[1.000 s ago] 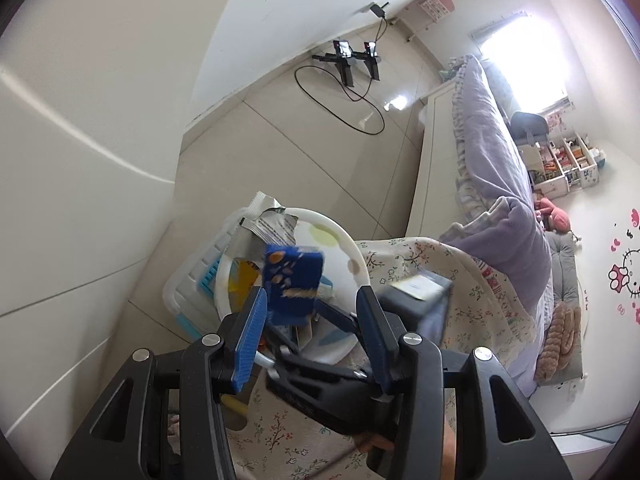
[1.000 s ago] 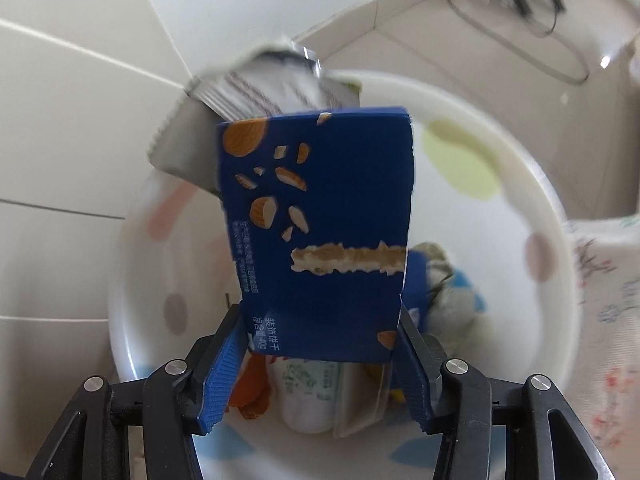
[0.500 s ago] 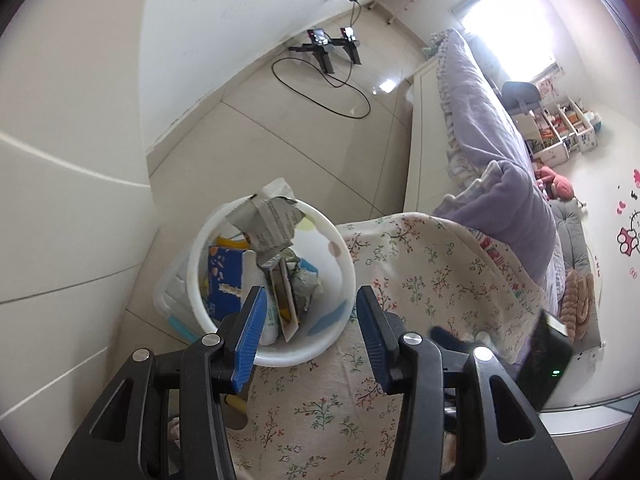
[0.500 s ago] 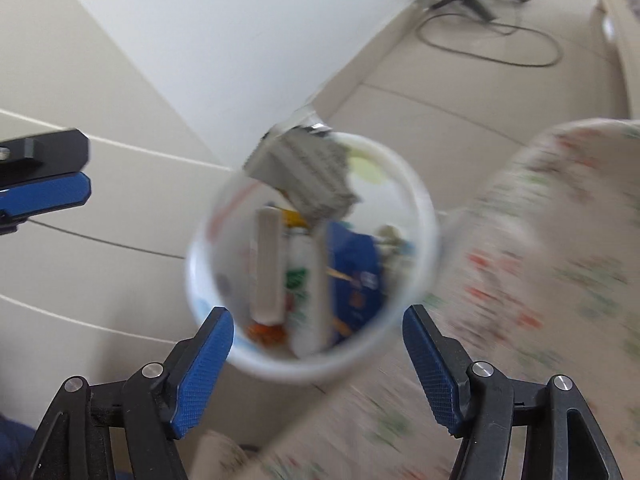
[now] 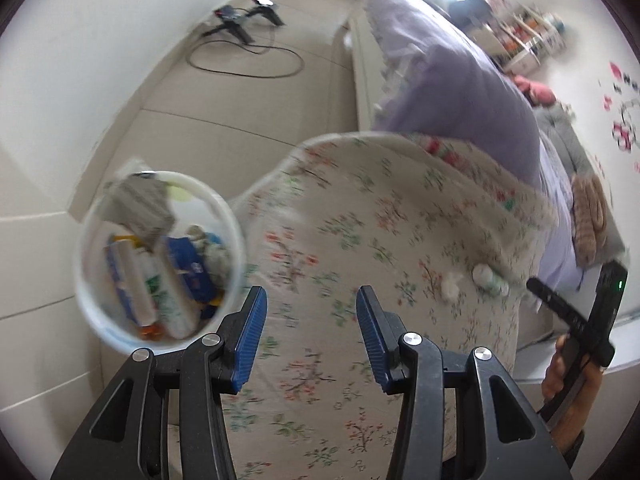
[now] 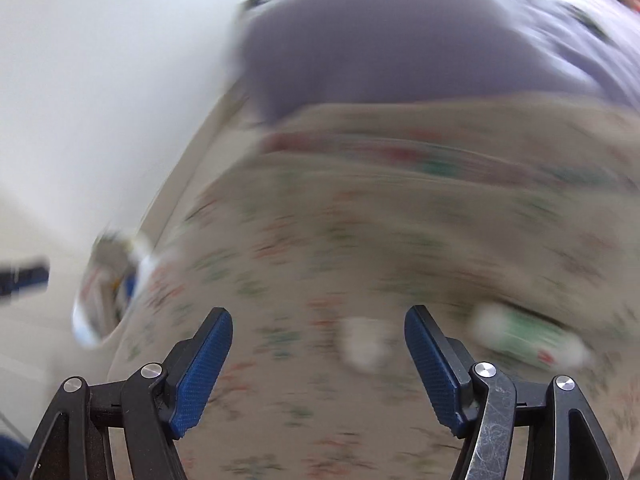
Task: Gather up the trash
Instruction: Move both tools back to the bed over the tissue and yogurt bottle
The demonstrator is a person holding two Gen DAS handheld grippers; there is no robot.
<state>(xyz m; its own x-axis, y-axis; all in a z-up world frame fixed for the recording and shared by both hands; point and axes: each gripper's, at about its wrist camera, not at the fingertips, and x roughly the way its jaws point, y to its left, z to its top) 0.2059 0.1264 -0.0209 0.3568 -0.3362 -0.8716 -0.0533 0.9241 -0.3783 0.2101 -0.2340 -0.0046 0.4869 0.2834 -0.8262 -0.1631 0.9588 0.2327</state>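
One white bin [image 5: 158,258] is seen at the left on the tiled floor [image 5: 224,120], just beside the corner of the bed; it is filled nearly to the rim with wrappers, among them a grey crumpled pack [image 5: 138,208] at the top and a blue carton [image 5: 188,266], the rest being too blurred to count. Two tools are counted: the left tool [image 5: 308,334] is held half spread with nothing between its blue pads, over the floral bedspread [image 5: 360,240]; the right tool [image 6: 318,364] is held wide, likewise with nothing gripped, and only its dark body [image 5: 592,320] and the hand [image 5: 568,384] around it are seen at the far right of the left view. Two pieces of trash are left on the bedspread, side by side near its right edge: a white crumpled wad [image 6: 366,344] and a white and green wrapper [image 6: 524,338]. Bare bedspread is left open around both, with a lilac quilt [image 5: 452,68] lying behind
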